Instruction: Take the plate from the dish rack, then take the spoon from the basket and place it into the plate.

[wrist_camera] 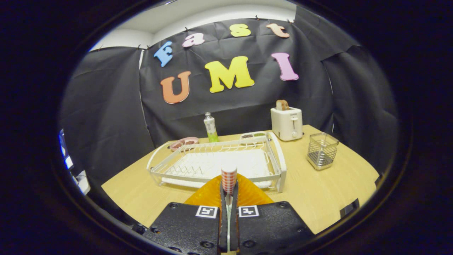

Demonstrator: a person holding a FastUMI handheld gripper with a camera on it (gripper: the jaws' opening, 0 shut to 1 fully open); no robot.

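My gripper (pixel 229 198) is shut on the spoon (pixel 229 179), whose red-and-white checked handle stands up between the two black fingers (pixel 223 194). Right below and just ahead of the fingers lies the orange ribbed plate (pixel 251 194) on the wooden table, partly hidden by the gripper body. The spoon's bowl is hidden between the fingers. Beyond the plate stands the white wire dish rack (pixel 279 166), with nothing in it. The metal mesh basket (pixel 321 150) stands to the right of the rack and looks empty.
A white toaster (pixel 286 123) with a slice of bread stands behind the rack on the right. A small bottle (pixel 210 127), a pink dish (pixel 183 143) and a small tray (pixel 253 135) sit along the back. The table (pixel 318 198) ends near the gripper.
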